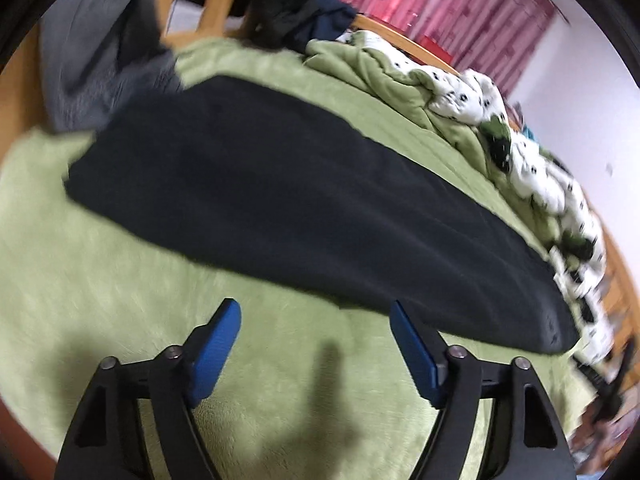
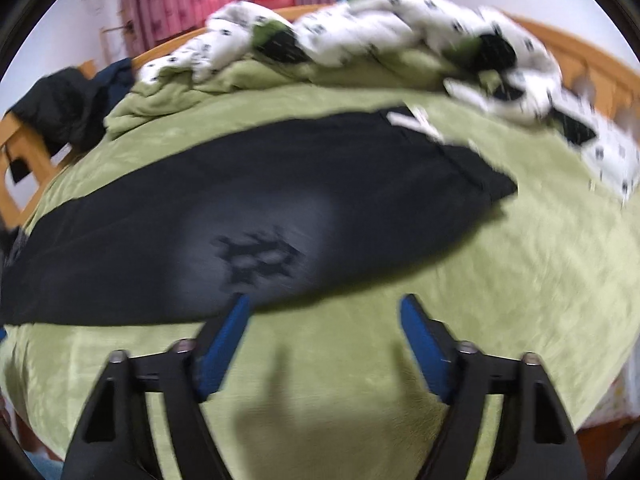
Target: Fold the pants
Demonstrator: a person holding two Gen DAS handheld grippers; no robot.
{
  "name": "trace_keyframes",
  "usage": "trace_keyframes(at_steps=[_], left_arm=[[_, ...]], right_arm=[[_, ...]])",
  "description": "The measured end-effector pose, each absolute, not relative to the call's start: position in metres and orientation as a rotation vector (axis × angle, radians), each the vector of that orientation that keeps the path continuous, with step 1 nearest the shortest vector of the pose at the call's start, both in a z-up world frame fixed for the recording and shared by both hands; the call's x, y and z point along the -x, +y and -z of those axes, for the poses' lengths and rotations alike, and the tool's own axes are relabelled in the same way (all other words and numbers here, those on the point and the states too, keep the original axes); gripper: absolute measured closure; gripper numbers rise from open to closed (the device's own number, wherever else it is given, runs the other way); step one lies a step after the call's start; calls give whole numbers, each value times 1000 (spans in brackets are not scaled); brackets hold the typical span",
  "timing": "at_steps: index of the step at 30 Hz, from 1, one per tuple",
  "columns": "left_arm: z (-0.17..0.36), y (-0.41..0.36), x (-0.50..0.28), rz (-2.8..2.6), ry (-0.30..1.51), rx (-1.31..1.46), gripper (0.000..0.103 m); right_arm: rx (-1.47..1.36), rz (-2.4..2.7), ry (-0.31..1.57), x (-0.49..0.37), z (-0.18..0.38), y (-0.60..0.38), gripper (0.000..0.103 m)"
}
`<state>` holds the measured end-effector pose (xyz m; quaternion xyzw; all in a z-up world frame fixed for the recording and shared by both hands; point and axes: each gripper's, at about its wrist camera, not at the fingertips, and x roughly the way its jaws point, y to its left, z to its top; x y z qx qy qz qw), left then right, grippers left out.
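Observation:
Black pants (image 1: 304,196) lie flat and long across a green blanket (image 1: 100,300) on a bed. In the right wrist view the pants (image 2: 280,200) show a faded grey patch with a dark print, and the waistband end with a white label lies at the upper right. My left gripper (image 1: 314,312) hovers just short of the pants' near edge, blue pads apart, nothing between them. My right gripper (image 2: 326,306) also stands open at the near edge, its left fingertip (image 2: 240,312) over the hem of the grey patch. Both views are blurred by motion.
A rumpled white duvet with black spots (image 2: 400,28) and bunched green blanket lie along the far side by the wooden bed frame (image 2: 580,56). Dark clothes (image 1: 280,4) hang on a wooden chair at the back. A grey cloth (image 1: 92,52) lies at the far left.

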<state>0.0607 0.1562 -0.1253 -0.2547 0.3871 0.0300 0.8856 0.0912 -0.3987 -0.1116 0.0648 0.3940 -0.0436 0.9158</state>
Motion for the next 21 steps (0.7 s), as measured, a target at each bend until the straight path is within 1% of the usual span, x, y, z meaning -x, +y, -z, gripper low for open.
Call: trace_keyframes(at_steps=[1,5,8,10,13,15,16,17,18,19,20,21], left_arm=[[134,161,-60,-59,799,565,31],[150,166,-68,-55,779,636,32],[156,171,-80,-50,769,710,32],[161,176,-88,-68,771,746,34],[162,176,-102,-110,771,754,44],[161,177,-108,-141,784,739,61],[160,178,-112,-150,784,739,65],[159,180,-114,-159,792,734,82],[156,182,-117,-164,801,727,90],[152,184,-116,-154,792,726,90],[147,186,-115,-148,782,719,90],[141,185,-115,-152,782,694,90]], right_arm=[[-164,88,819,-92,119,-407,42],[-338,62,818,-96,145,-438,42],[-415,38,808,-101,154,-449,42],[-445,24,795,-106,157,-451,39],[-480,11,792,-121,159,-451,37],[-485,19,790,-130,158,-450,37],[-484,29,792,-136,157,-450,39],[-481,45,789,-142,154,-450,52],[-476,57,781,-146,151,-449,60],[-465,79,779,-150,147,-447,69],[-456,88,776,-151,144,-447,73],[-447,83,759,-152,137,-445,75]])
